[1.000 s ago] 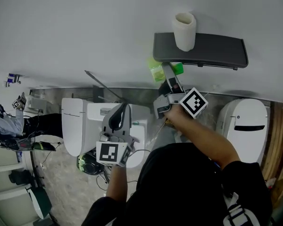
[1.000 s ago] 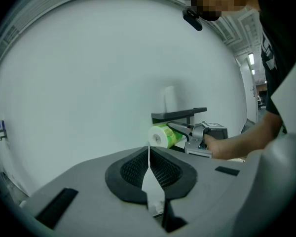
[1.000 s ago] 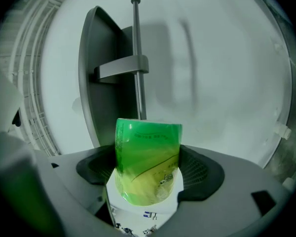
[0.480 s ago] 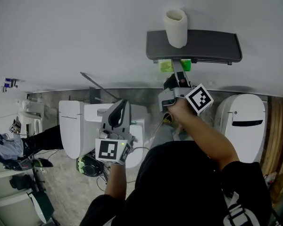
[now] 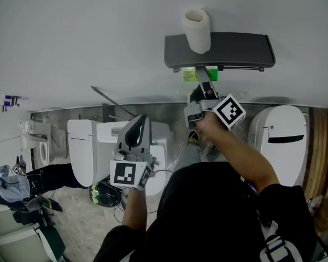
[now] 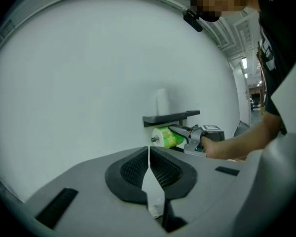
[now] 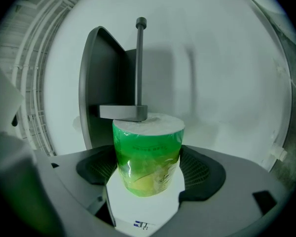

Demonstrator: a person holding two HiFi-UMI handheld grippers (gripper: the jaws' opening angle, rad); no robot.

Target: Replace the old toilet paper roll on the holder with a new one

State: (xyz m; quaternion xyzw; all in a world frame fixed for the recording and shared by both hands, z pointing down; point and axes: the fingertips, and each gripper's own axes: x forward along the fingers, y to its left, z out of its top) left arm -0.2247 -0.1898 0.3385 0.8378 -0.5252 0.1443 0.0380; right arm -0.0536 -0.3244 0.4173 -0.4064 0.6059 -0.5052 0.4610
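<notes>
A dark grey holder shelf (image 5: 235, 51) is fixed to the white wall, with a white roll (image 5: 197, 30) standing on its left end. Just under the shelf my right gripper (image 5: 201, 82) is shut on a new roll in green wrap (image 5: 199, 73). In the right gripper view the green roll (image 7: 148, 154) sits between the pads, its flat end by the holder's bracket arm (image 7: 123, 112). The rod (image 7: 139, 63) beyond it is bare. My left gripper (image 5: 135, 138) hangs lower left, shut and empty, away from the wall. Its view shows the shelf (image 6: 171, 117) and green roll (image 6: 166, 137).
White toilets (image 5: 287, 141) (image 5: 98, 146) stand on the floor below the holder. A black object with cables (image 5: 104, 192) lies on the floor by the left toilet. A person's legs (image 5: 33, 182) show at the far left.
My right gripper has carried the green roll to the right, from the shelf's left end to beneath the shelf. The left gripper stays shut and has hardly shifted.
</notes>
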